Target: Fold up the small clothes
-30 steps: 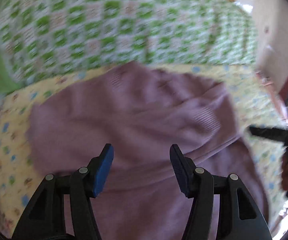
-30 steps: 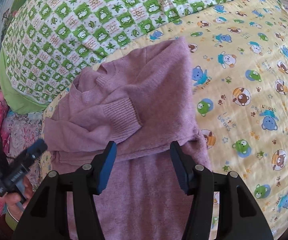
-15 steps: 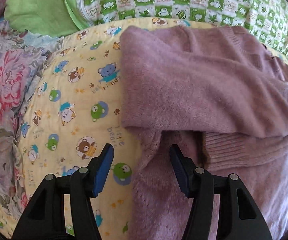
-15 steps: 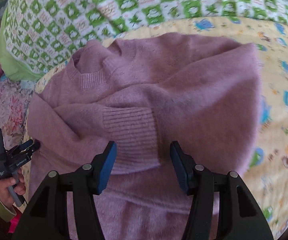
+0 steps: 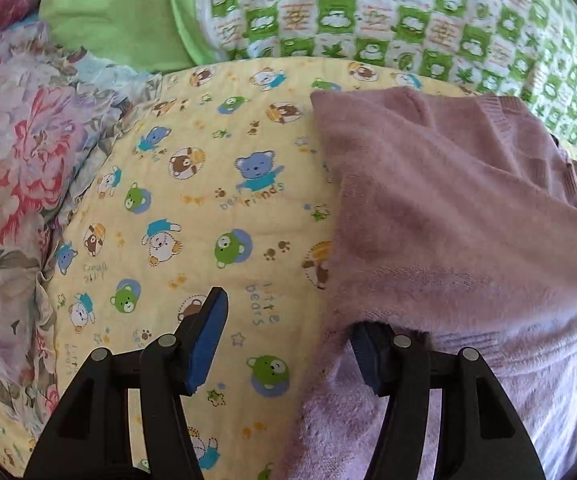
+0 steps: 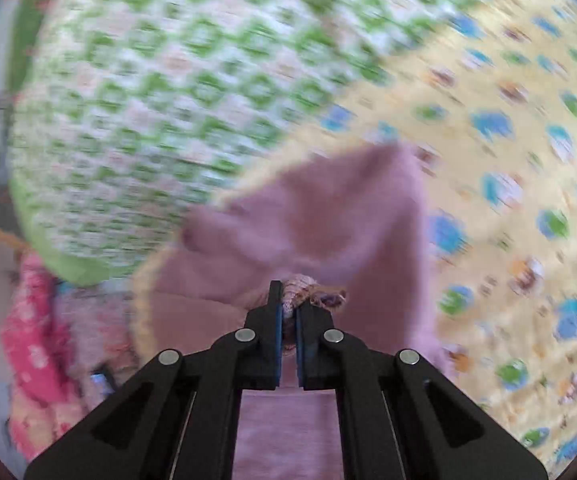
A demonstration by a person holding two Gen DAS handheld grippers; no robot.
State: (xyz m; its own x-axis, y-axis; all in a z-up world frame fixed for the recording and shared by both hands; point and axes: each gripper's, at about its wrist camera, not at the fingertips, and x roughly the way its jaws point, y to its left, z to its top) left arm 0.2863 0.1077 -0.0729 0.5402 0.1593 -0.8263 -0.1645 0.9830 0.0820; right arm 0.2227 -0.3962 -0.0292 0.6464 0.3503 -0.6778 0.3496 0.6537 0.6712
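A small mauve knitted sweater (image 5: pixel 448 208) lies on a yellow bear-print quilt (image 5: pixel 192 216), with a sleeve folded across its body. My left gripper (image 5: pixel 288 332) is open at the sweater's left edge; its right finger is tucked under a fold of the knit, its left finger (image 5: pixel 208 336) is over bare quilt. My right gripper (image 6: pixel 287 320) is shut on a bunched part of the sweater (image 6: pixel 308 220) and holds it raised. The right wrist view is blurred by motion.
A green-and-white checked blanket (image 5: pixel 388 12) lies behind the sweater. A plain green cloth (image 5: pixel 108 12) and a floral bedcover (image 5: pixel 12 168) lie to the left. A pink patterned cloth (image 6: pixel 36 320) is at the left of the right wrist view.
My right gripper has shut on the sweater and lifted it, moving fast. My left gripper has slid forward, its right finger now under the sweater's fold.
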